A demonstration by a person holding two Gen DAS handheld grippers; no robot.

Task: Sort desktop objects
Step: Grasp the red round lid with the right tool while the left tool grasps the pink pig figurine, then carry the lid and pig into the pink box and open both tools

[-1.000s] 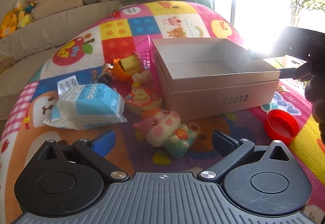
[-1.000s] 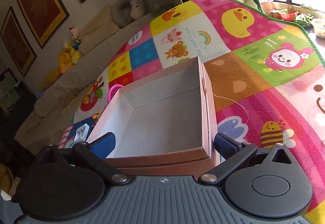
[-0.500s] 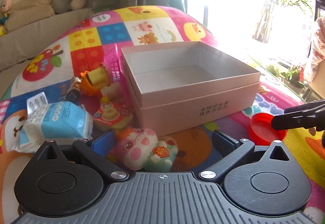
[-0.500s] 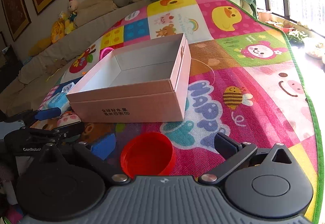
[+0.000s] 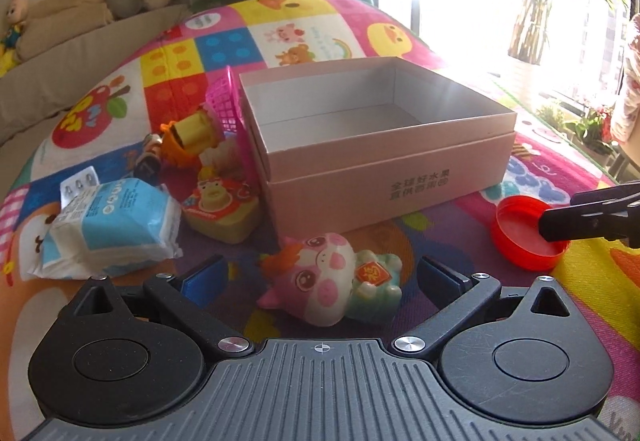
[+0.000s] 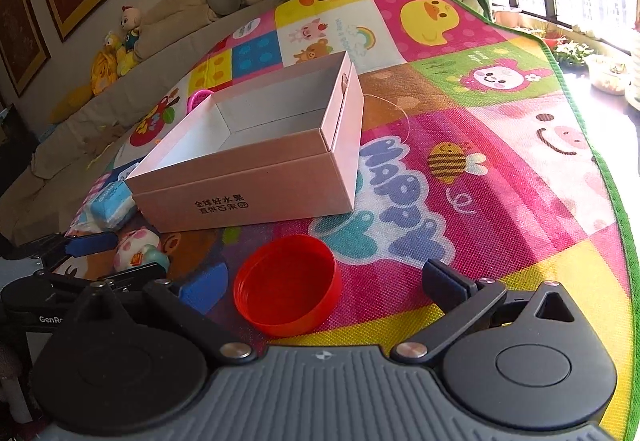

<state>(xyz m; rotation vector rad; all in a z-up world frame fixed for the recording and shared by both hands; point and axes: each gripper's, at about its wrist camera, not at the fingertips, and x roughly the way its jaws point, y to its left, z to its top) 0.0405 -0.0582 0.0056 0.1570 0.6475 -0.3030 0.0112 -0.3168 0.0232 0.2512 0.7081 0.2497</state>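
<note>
Red lid (image 6: 287, 284) and pig toy (image 5: 332, 279) wait by the box (image 5: 372, 177).
Both tools, left (image 5: 320, 273) and right (image 6: 324, 283), are wide open, holding nothing, lined up to grab.

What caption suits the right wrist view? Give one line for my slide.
Open right gripper straddling a red lid on the play mat, empty pink box beyond.

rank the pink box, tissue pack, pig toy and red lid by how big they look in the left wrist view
1. pink box
2. tissue pack and pig toy: look alike, and the toy is nearer the camera, so unranked
3. red lid
</note>
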